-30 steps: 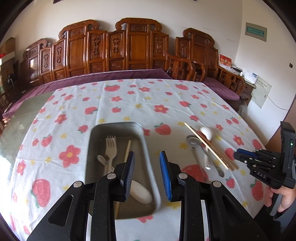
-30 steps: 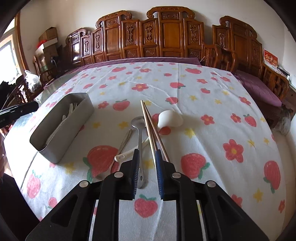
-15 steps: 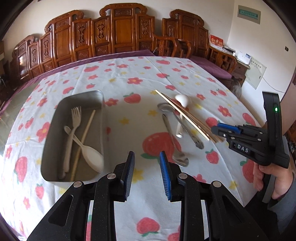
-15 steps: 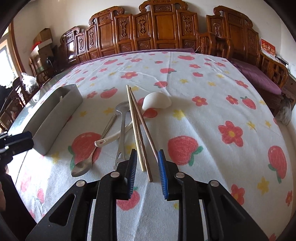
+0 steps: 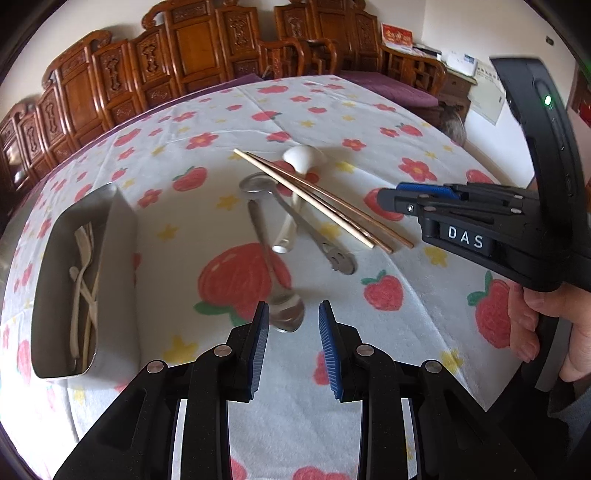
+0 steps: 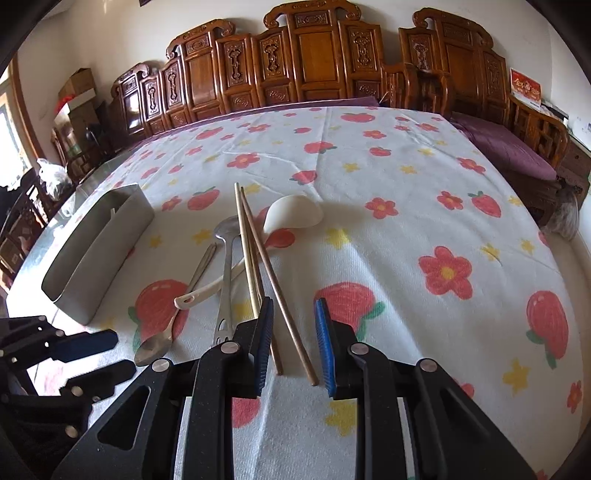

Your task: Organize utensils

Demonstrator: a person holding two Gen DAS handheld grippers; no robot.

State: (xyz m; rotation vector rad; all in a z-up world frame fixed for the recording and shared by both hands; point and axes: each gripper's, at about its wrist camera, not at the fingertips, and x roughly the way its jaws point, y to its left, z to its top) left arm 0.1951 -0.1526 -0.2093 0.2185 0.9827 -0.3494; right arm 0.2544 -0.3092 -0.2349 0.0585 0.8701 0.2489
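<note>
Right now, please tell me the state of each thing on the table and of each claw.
Left claw: open, empty, around the metal spoon's bowl.
Right claw: open, around the chopstick ends.
Metal spoon: flat on the cloth.
Chopsticks: loose on the cloth.
White spoon: outside the tray.
Tray: holds pale utensils.

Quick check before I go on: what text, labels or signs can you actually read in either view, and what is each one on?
"DAS": white letters on the side of the right gripper, seen in the left wrist view.
Red placard on the furniture at the back: gold characters, too blurred to read.
Same red placard in the right wrist view: also unreadable.
White papers beside it: print too small to read.
Nothing readable on the metal tray, the utensils or the tablecloth.
</note>
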